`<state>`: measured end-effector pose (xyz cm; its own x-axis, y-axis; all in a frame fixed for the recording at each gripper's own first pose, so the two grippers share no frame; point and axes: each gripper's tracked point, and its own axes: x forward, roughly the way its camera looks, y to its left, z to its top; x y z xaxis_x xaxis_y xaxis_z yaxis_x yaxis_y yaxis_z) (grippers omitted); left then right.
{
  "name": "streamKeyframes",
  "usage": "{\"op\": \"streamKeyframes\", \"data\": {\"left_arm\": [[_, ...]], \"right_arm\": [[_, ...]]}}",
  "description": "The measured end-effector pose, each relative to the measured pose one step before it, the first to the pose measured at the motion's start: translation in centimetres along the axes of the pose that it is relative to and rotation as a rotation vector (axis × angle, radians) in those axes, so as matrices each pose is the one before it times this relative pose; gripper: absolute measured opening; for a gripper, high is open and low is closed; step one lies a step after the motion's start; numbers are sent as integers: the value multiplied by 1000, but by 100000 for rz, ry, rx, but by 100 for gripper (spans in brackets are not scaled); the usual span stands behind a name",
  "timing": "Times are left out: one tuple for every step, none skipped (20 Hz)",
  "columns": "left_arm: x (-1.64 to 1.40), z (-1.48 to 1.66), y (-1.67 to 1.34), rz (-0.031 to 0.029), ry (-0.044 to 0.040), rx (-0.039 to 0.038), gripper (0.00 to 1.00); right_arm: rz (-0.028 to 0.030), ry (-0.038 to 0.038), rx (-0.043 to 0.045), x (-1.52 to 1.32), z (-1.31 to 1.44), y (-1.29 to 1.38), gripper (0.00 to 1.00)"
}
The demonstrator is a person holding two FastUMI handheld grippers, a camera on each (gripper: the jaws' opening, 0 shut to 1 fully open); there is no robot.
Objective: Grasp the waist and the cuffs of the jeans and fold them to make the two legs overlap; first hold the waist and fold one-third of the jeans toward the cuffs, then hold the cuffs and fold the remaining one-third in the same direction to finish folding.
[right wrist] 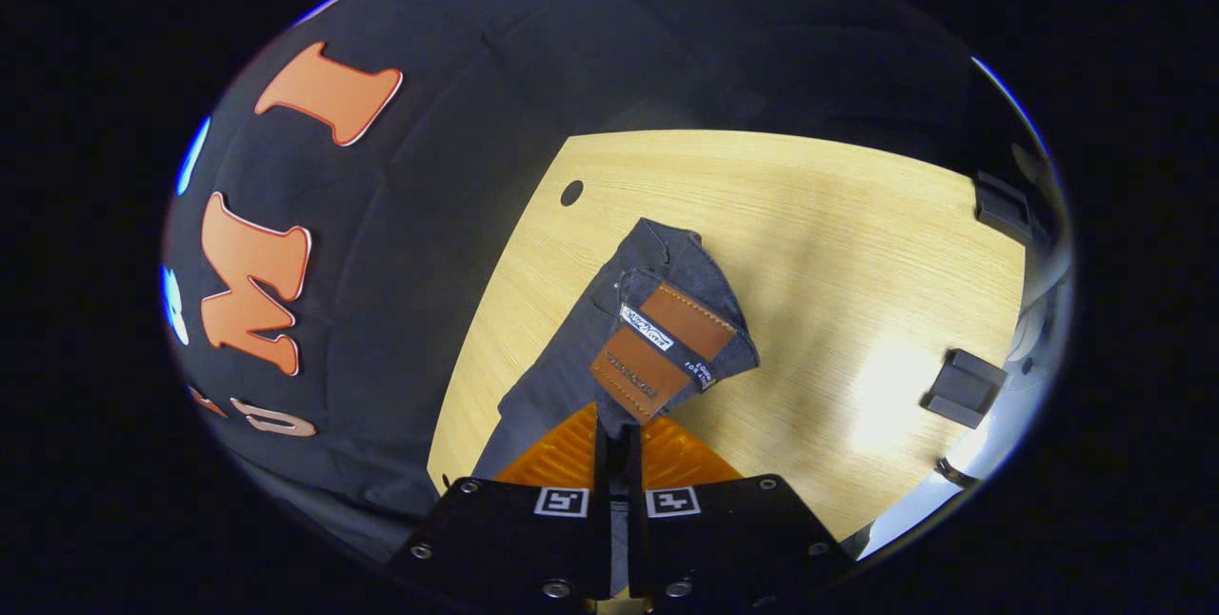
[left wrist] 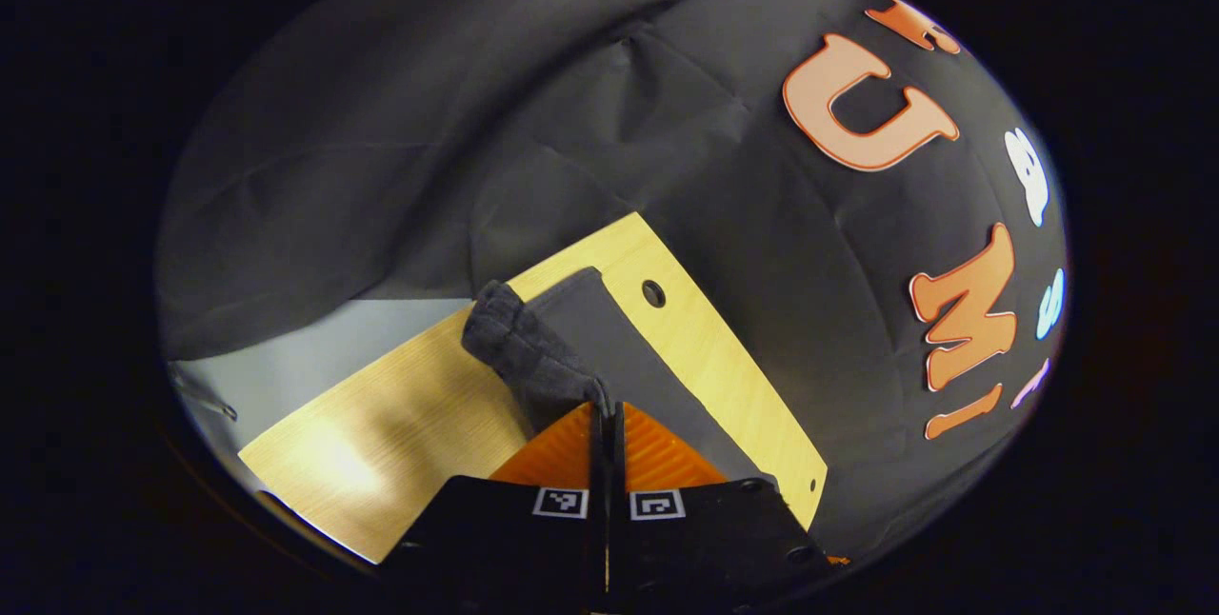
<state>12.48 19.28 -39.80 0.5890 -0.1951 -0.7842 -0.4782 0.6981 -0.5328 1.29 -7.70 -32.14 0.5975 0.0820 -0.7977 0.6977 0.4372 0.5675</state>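
In the left gripper view, dark grey jeans (left wrist: 533,353) hang over the wooden table (left wrist: 381,425), and my left gripper (left wrist: 607,410) is shut on a bunched edge of the fabric. In the right gripper view, the jeans' waist (right wrist: 657,310) with its brown leather patch (right wrist: 662,348) is lifted above the table (right wrist: 809,244). My right gripper (right wrist: 617,434) is shut on the waistband just below the patch. The rest of the jeans drapes down to the left (right wrist: 543,396).
The table's edge (left wrist: 724,348) runs close to the black cloth wall, with a round hole (left wrist: 653,293) near it. Two dark brackets (right wrist: 964,388) sit at the table's far side in the right gripper view. Grey floor (left wrist: 286,358) lies beyond the table.
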Motion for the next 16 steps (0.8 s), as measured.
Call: {"op": "streamKeyframes", "data": {"left_arm": [[585, 252, -269, -905, 943, 953, 1], [727, 709, -241, 66, 82, 618, 2], [588, 271, -494, 82, 1313, 421, 2], [626, 595, -722, -587, -40, 626, 2], [552, 417, -371, 213, -605, 920, 2], [853, 470, -574, 2, -497, 1370, 2], [846, 396, -735, 490, -476, 406, 2], [948, 369, -566, 719, -148, 386, 2], [654, 202, -265, 620, 154, -161, 2], [681, 215, -532, 425, -237, 262, 2], [909, 414, -224, 1299, -173, 1258, 2], [963, 238, 81, 2158, -429, 784, 2], [883, 359, -73, 1641, 659, 383, 2], [852, 96, 56, 1894, 163, -103, 2], [1030, 8, 38, 2063, 1143, 155, 2], [1106, 86, 499, 2938, 778, 47, 2]], "right_arm": [[-706, -1904, -182, -58, 696, 695, 8], [-380, -285, 9, -58, 366, 721, 7], [-298, -508, 418, 92, 282, 581, 7], [-203, 368, -74, 176, 236, 531, 7], [353, -91, -826, 249, 350, 576, 8], [391, 417, -1424, 342, 313, 537, 8], [1115, 383, -346, 817, 605, 830, 7], [826, 1130, 417, 635, 305, 626, 7], [788, 1126, -35, 758, 440, 634, 8], [13, 811, -845, 618, 398, 141, 7], [-273, 319, -465, 799, 564, 206, 8], [162, 1404, -20, 731, 252, 287, 7], [181, 373, 463, 830, 539, 293, 7], [-108, 1634, -292, 805, 220, 151, 7], [-462, 1037, -522, 1236, 557, 86, 7], [-750, 768, 401, 812, 218, -16, 7]]}}
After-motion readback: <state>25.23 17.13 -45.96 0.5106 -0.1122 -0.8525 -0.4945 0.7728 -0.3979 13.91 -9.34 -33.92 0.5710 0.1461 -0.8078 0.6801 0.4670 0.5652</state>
